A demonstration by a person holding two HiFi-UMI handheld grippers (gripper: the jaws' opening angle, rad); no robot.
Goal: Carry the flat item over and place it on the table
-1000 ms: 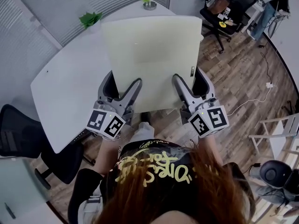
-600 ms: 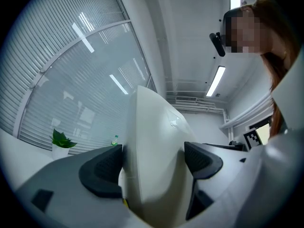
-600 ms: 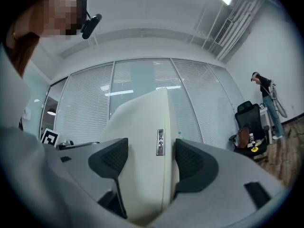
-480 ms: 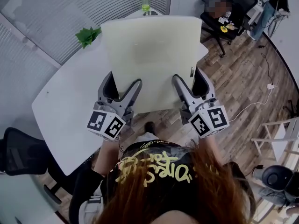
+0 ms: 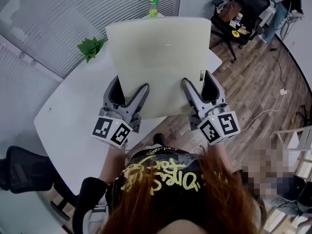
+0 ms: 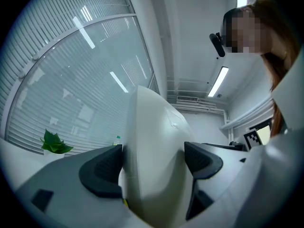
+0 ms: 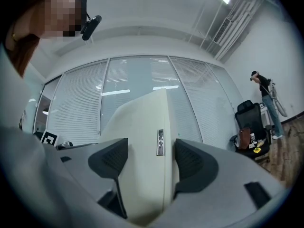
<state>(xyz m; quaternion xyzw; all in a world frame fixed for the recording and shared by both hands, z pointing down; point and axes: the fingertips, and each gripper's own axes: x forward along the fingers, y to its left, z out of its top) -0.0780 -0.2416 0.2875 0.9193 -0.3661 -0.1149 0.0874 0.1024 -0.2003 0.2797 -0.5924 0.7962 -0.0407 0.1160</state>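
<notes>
A large cream-white flat board is held level in front of the person, above the white table. My left gripper is shut on the board's near left edge, and my right gripper is shut on its near right edge. In the left gripper view the board fills the gap between the dark pads. The right gripper view shows the board clamped between the pads, with a small metal label on its edge.
A green bottle and a green leafy plant stand at the table's far side. Black office chairs sit at the lower left and far right. Wooden floor with a white cable lies to the right.
The person has stepped toward the table with the board: the table, plant and bottle have shifted nearer and lower in view. Both grippers keep their hold.
</notes>
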